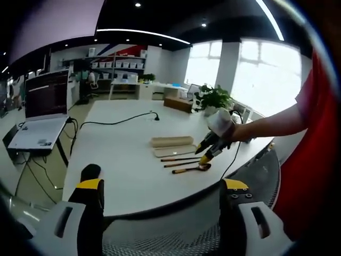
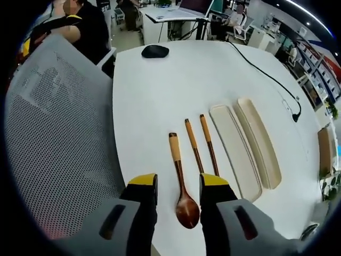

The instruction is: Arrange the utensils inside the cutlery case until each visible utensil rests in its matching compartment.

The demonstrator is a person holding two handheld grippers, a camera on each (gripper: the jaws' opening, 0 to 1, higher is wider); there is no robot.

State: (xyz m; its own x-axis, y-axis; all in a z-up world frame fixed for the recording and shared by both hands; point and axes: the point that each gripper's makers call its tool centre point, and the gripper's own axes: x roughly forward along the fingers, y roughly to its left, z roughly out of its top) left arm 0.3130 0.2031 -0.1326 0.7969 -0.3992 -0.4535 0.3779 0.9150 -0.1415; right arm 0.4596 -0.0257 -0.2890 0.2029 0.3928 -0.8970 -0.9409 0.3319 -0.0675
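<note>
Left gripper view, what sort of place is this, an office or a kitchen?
Most likely an open-plan office: a laptop sits beside a long white table, shelves of storage boxes line the back wall, and a potted plant stands by big windows.

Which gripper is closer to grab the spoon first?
Probably the right gripper: its open jaws hang directly over the wooden spoon. The left gripper sits back at the table edge, away from the utensils.
</note>
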